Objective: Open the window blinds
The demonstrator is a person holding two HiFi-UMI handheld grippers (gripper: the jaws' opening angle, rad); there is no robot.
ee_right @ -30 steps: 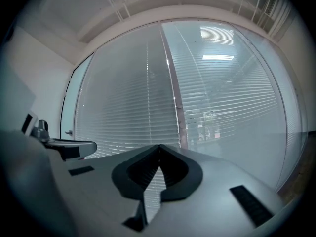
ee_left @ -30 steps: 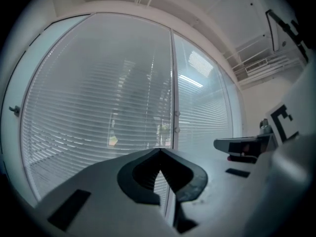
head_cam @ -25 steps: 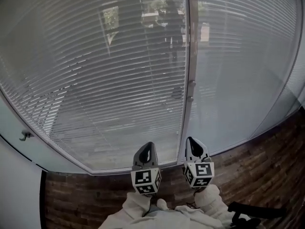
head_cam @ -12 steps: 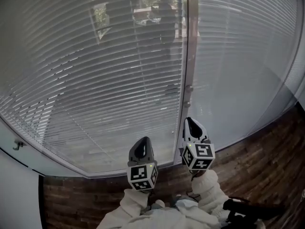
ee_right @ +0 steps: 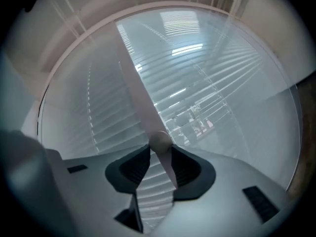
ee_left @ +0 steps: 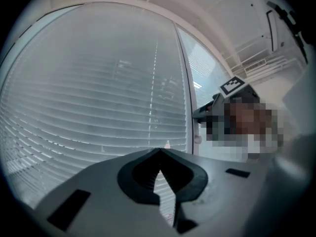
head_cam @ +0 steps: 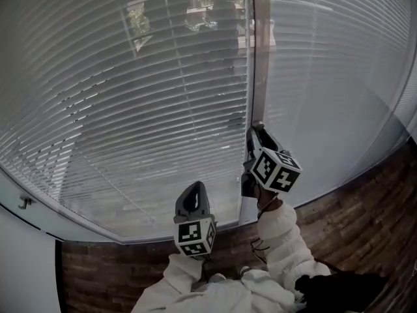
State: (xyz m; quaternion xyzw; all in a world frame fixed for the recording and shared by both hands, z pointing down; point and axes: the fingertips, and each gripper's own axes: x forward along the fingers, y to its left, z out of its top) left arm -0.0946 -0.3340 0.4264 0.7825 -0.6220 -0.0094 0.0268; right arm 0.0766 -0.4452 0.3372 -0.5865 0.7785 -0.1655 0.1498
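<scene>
Right gripper (head_cam: 255, 132) rose to the frame knob (ee_right: 159, 141), its jaws opening around it

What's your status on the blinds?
Left hand-held gripper shut, empty. Right hand-held gripper just opened, blind knob between jaws, ungripped. Blinds down. Nothing in the way.

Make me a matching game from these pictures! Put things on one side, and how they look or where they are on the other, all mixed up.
Things:
1. left gripper
2. right gripper
3. knob
4. floor

Place, colour or state:
A. on the window post
B. jaws together
C. brown
D. jaws apart

Pairs: 1-B, 2-D, 3-A, 4-C.

The right gripper's jaws have just been opening. The knob sits right at their tips and is not squeezed.
</scene>
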